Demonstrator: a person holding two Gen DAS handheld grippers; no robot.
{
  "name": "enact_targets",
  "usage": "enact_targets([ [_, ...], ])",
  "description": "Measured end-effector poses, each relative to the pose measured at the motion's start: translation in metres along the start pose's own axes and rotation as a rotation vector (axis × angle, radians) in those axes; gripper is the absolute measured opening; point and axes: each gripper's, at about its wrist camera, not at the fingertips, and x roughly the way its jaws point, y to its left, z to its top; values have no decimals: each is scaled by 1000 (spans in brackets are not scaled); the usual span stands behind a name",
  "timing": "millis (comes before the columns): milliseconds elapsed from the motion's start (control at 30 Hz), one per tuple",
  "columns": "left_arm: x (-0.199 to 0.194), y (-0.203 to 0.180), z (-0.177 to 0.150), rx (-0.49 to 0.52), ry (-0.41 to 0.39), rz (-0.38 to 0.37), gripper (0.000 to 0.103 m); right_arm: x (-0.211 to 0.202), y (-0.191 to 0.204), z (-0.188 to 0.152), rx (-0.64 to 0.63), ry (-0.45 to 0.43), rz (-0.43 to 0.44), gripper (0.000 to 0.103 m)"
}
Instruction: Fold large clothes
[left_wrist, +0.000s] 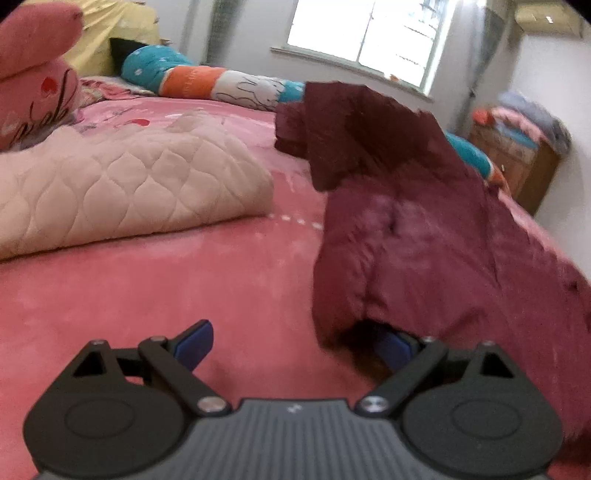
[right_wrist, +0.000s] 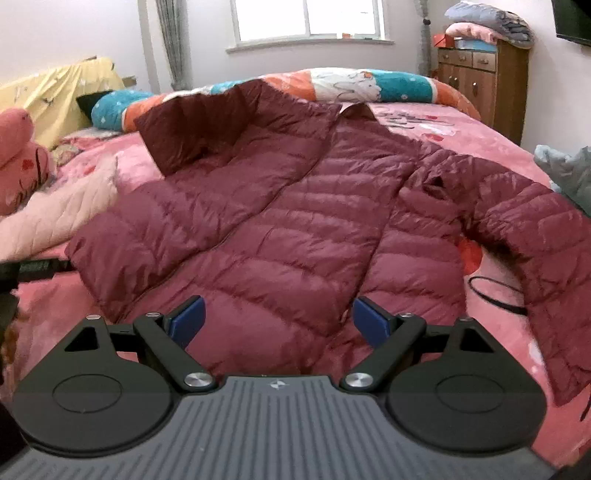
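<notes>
The maroon quilted down jacket (right_wrist: 280, 206) lies spread open on the pink plush bedspread (right_wrist: 491, 147), its collar toward the window and its hem toward me; one front panel is turned back near the collar, showing the darker lining, and one sleeve (right_wrist: 535, 236) trails toward the bed's right edge. My right gripper (right_wrist: 277, 323) hovers over the hem with its blue-padded jaws apart, grasping nothing. My left gripper (left_wrist: 295, 345) sits at the jacket's left side, jaws spread wide; the jacket's edge drapes over one blue finger pad (left_wrist: 397, 349), while the other pad (left_wrist: 195, 345) stands clear over bare bedspread, so no cloth is pinched. A thin black cord (right_wrist: 495, 291) lies on the bedspread beneath the trailing sleeve. To the jacket's left rests a folded cream quilted blanket (left_wrist: 129, 192), with a pink plush toy (left_wrist: 33, 85) beyond it. A rolled orange, teal and white comforter (right_wrist: 369, 86) lines the far side of the bed under the window (right_wrist: 306, 18). A brown wooden cabinet (right_wrist: 484, 85), topped with folded bedding, stands in the right corner.
</notes>
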Motion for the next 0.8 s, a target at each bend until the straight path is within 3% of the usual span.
enact_targets([
  [167,19,10,7,-126,-28,-32,93,6,16,-6,-72,51,1,103],
  [333,35,-4,11,-116,-39,-77,93,12,21,-9,-145,67,-31,103],
  [567,65,-15,15,-86,3,-111,92,19,7,-9,-98,95,-68,103],
  [633,69,-16,17,-89,1,-120,84,23,4,-10,-94,103,-79,103],
  [700,71,-16,18,-95,12,-136,53,24,6,-12,-98,108,-91,103],
  [767,74,-15,20,-104,36,-153,28,24,6,-13,-111,102,-102,103],
  [800,74,-14,20,-111,41,-156,25,24,6,-12,-119,93,-110,103],
])
